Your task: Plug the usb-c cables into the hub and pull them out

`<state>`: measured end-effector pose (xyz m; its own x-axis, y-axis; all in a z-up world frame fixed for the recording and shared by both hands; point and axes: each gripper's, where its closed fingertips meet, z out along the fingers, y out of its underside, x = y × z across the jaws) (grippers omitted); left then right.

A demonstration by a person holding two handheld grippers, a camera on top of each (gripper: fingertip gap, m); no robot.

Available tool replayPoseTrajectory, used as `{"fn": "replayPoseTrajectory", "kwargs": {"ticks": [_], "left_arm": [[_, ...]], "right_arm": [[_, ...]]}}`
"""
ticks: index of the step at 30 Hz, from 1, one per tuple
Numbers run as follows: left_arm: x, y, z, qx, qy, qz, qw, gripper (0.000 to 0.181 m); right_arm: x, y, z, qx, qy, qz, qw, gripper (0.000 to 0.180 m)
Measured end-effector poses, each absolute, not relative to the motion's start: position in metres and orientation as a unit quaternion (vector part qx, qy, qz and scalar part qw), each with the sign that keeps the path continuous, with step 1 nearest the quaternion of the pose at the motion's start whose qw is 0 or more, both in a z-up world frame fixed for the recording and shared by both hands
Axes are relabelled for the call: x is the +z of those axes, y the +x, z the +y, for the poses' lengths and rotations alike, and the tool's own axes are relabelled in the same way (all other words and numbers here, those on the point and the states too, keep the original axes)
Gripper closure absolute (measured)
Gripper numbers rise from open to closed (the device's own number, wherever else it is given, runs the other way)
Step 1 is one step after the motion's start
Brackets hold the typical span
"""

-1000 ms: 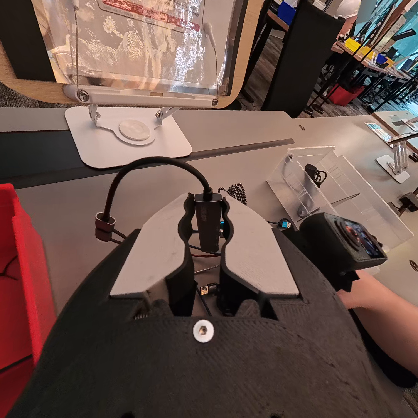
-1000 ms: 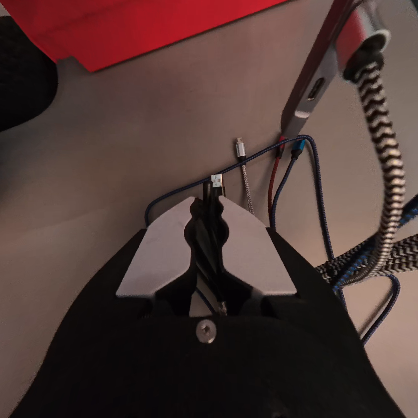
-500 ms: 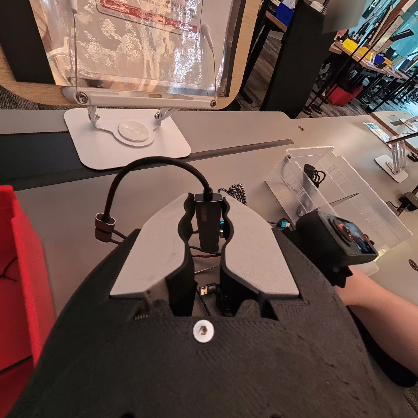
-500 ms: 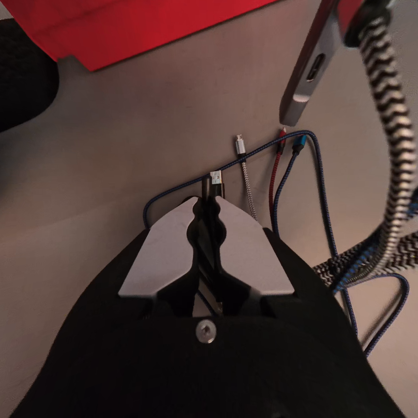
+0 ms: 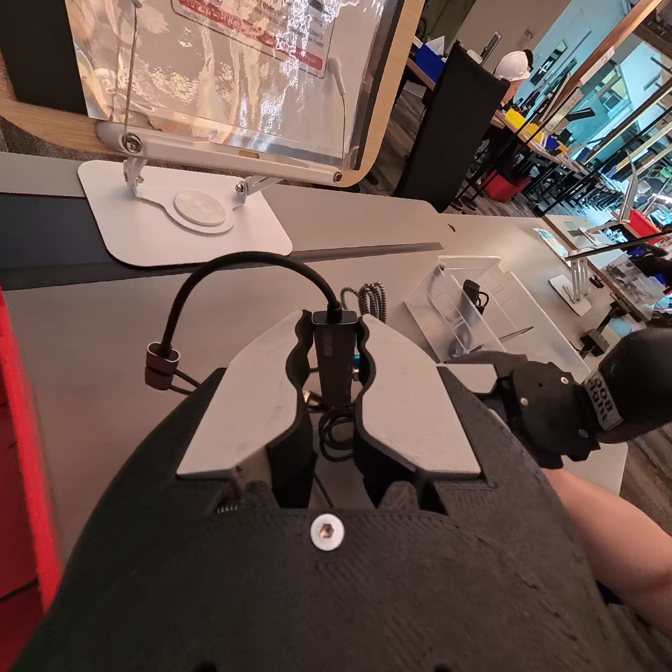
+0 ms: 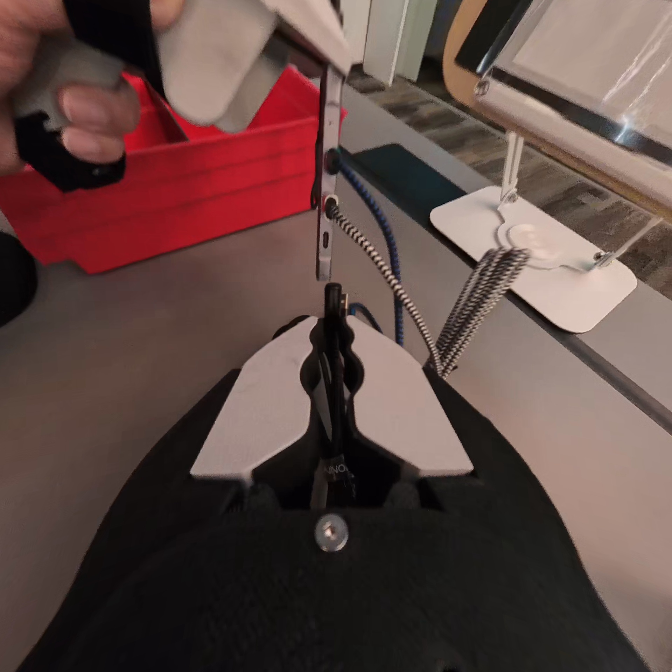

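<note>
Hub [image 5: 334, 358], dark and slim, stands upright in the left wrist view, clamped between the pale fingers of the left gripper [image 5: 334, 340], its short black lead [image 5: 232, 276] arching over to a maroon plug [image 5: 160, 365]. Right gripper [image 5: 509, 378] closes in from the side, low over the grey table [image 5: 91, 327], a bare forearm behind it. Beyond lie a clear acrylic organiser [image 5: 472, 309], a coil of braided cable [image 5: 371, 298], a white stand base [image 5: 174, 222] under a glossy framed panel, and a red bin [image 5: 22, 436] at the left edge; rows of desks recede across a bright open workroom.

From the right wrist view, the right gripper [image 6: 334, 320] is pinched tight on a black usb-c cable [image 6: 332, 309], its plug poking past the fingertips just below the hub's [image 6: 327, 203] lower end. Two braided cables already sit in the hub's side: a blue one [image 6: 382, 232] and a black-and-white one [image 6: 378, 262]. Below them an empty port [image 6: 325, 239] waits. The step in hand looks like the third insertion; the plug must be turned and lined up square with that slot before pushing, while the other hand braces the hub. The picture is motion-blurred, so the plug's exact tilt is unclear.
</note>
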<state>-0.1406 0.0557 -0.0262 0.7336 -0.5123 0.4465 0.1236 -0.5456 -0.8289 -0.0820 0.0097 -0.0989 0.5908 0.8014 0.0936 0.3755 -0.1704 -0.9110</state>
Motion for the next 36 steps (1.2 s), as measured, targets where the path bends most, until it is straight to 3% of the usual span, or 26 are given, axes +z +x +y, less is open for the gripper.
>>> {"fn": "replayPoseTrajectory", "kwargs": {"ticks": [36], "left_arm": [[-0.029, -0.109, 0.049, -0.403, -0.799, 0.118, 0.43, 0.158]], "right_arm": [[-0.098, -0.078, 0.022, 0.203, -0.722, -0.365, 0.551, 0.172]]}}
